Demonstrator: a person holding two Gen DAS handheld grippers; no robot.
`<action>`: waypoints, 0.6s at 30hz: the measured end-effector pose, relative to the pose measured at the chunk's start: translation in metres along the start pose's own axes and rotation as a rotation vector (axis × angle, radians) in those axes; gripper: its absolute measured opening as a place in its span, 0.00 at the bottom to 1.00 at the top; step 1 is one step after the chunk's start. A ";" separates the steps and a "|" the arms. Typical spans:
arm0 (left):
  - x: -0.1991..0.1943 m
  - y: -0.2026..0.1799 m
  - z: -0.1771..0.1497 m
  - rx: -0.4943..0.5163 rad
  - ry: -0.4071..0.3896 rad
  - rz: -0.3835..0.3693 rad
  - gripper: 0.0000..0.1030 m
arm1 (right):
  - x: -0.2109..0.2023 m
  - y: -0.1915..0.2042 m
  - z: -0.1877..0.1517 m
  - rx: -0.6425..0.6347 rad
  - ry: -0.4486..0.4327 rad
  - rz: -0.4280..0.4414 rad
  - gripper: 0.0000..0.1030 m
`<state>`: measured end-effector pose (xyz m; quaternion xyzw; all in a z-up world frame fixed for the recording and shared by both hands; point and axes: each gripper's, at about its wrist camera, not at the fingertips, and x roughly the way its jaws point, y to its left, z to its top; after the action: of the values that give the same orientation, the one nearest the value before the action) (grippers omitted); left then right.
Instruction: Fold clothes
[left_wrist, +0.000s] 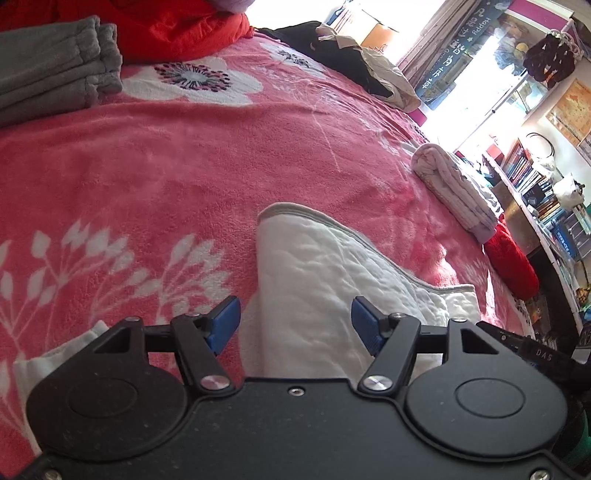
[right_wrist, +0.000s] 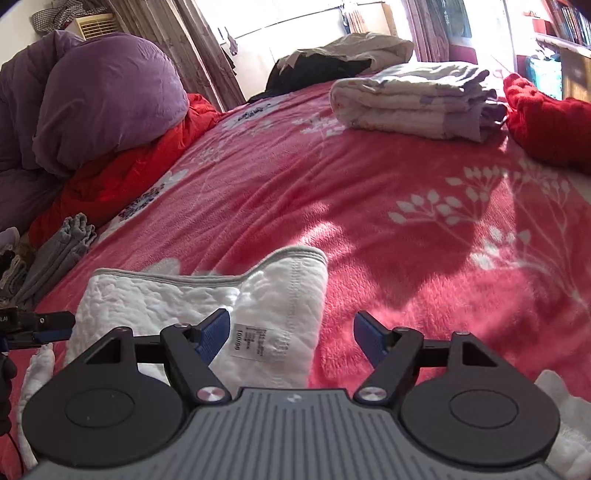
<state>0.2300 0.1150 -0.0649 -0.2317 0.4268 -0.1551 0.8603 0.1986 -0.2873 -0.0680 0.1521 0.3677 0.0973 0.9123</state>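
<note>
A pink flowery bed (left_wrist: 184, 166) fills both views. The white quilted garment (right_wrist: 280, 317) lies low in the frame, pointing away, right under both hand-held grippers, left (left_wrist: 295, 325) and right (right_wrist: 291, 334), jaws apart and holding nothing.

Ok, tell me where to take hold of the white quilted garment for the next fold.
Probably the grey-trimmed end of the white quilted garment that lies farthest from the right gripper. Come in low from the near side, one finger under the hem: it lies flat on the pink blanket, edge exposed.
</note>
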 end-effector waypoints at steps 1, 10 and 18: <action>0.004 0.004 0.002 -0.020 0.012 -0.015 0.64 | 0.002 -0.003 0.001 0.011 0.004 0.020 0.72; 0.016 0.003 0.004 0.005 0.037 -0.084 0.21 | 0.012 -0.001 0.010 -0.030 0.052 0.149 0.30; -0.018 -0.002 0.017 0.043 -0.120 -0.077 0.08 | 0.000 0.024 0.050 -0.162 -0.065 0.144 0.14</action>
<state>0.2330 0.1261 -0.0433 -0.2384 0.3619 -0.1828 0.8825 0.2325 -0.2752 -0.0255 0.1070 0.3167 0.1870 0.9237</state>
